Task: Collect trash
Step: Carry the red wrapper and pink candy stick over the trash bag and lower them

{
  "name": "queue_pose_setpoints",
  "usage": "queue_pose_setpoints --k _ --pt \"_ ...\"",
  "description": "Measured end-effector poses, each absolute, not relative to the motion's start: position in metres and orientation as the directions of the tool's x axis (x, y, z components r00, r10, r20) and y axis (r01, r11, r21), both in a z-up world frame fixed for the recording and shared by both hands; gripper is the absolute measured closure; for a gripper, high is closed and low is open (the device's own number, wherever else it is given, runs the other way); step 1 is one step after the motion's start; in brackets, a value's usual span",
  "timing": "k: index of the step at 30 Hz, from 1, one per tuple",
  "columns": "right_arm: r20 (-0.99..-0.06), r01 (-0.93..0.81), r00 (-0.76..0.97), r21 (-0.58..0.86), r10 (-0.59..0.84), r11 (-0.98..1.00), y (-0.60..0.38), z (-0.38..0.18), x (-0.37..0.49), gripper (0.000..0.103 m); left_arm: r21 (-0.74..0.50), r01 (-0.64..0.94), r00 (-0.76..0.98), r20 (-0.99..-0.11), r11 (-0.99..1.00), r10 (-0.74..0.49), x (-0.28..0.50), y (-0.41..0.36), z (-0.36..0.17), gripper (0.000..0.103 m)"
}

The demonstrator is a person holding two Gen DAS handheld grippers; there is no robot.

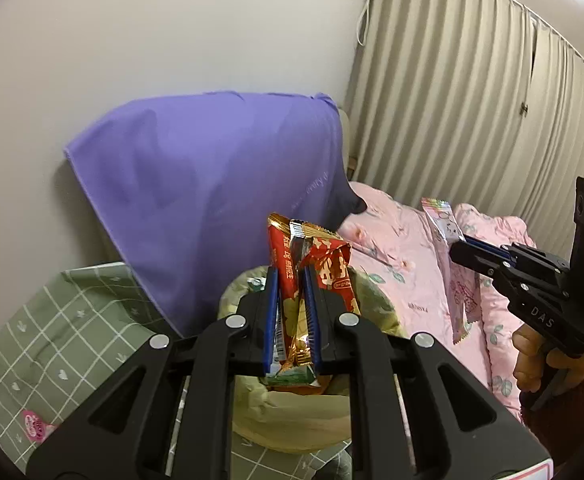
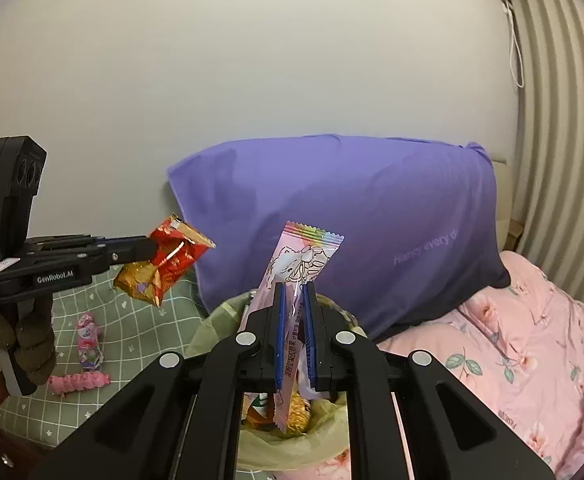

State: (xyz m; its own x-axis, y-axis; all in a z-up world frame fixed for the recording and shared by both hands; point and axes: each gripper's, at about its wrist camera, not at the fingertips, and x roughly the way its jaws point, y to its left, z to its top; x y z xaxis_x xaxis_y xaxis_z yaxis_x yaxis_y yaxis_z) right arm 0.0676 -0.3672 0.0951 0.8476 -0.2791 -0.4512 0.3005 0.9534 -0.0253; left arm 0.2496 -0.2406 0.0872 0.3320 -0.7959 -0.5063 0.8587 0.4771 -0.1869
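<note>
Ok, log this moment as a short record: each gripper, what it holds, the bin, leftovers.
left gripper: shut on red and gold snack wrapper
right gripper: shut on pink candy wrapper
trash bin: lined with a yellowish bag, wrappers already inside, right below both grippers
leftovers: pink wrappers on the green checked sheet
backdrop: purple pillow
</note>
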Motion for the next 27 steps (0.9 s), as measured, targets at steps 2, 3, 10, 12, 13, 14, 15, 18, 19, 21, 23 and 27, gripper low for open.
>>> queue_pose_setpoints --k 2,3,10,12,13,14,15,18,19,21,23,27 --pt "-0.459 0.307 0.842 -0.027 -0.285 0.951 -0.371 0.091 0.068 0.093 -0.189 0.866 0.313 -0.518 0.463 -0.796 0.249 -0.245 0.083 0.091" --pt "-0.461 0.31 0.84 -0.027 -0.287 0.95 -0.374 0.09 0.066 0.093 -0.186 0.87 0.306 -0.523 0.457 -0.795 0.25 -0.247 0.08 0.091" --pt "-0.497 0.335 0.818 0.001 -0.29 0.942 -0.385 0.072 0.073 0.093 -0.199 0.874 0.261 -0.576 0.443 -0.775 0.256 -0.261 0.056 0.091" --pt "-0.51 0.345 0.81 0.013 -0.291 0.939 -0.39 0.066 0.075 0.093 -0.225 0.87 0.237 -0.59 0.439 -0.772 0.26 -0.265 0.047 0.091" --pt "-0.513 0.347 0.807 0.013 -0.292 0.938 -0.391 0.064 0.076 0.093 -0.23 0.868 0.232 -0.596 0.441 -0.768 0.262 -0.267 0.043 0.091" --pt "-0.518 0.352 0.803 0.012 -0.295 0.936 -0.392 0.061 0.076 0.093 -0.234 0.865 0.228 -0.604 0.443 -0.764 0.263 -0.27 0.039 0.091" --pt "-0.523 0.354 0.799 0.013 -0.296 0.935 -0.394 0.059 0.077 0.093 -0.238 0.863 0.221 -0.615 0.445 -0.757 0.265 -0.274 0.033 0.091" --pt "-0.536 0.363 0.789 0.015 -0.298 0.932 -0.397 0.052 0.077 0.093 -0.226 0.866 0.212 -0.642 0.446 -0.737 0.265 -0.284 0.02 0.091" --pt "-0.54 0.364 0.788 0.019 -0.297 0.931 -0.399 0.049 0.077 0.093 -0.218 0.869 0.211 -0.649 0.444 -0.731 0.264 -0.287 0.017 0.091" --pt "-0.545 0.36 0.787 0.028 -0.287 0.933 -0.403 0.046 0.078 0.093 -0.21 0.873 0.203 -0.664 0.44 -0.719 0.263 -0.292 0.008 0.091" --pt "-0.554 0.351 0.786 0.036 -0.274 0.936 -0.405 0.041 0.08 0.093 -0.204 0.874 0.197 -0.681 0.441 -0.705 0.261 -0.296 -0.001 0.091" --pt "-0.57 0.332 0.779 0.019 -0.263 0.943 -0.405 0.026 0.09 0.093 -0.182 0.869 0.204 -0.715 0.461 -0.669 0.264 -0.302 -0.015 0.091"
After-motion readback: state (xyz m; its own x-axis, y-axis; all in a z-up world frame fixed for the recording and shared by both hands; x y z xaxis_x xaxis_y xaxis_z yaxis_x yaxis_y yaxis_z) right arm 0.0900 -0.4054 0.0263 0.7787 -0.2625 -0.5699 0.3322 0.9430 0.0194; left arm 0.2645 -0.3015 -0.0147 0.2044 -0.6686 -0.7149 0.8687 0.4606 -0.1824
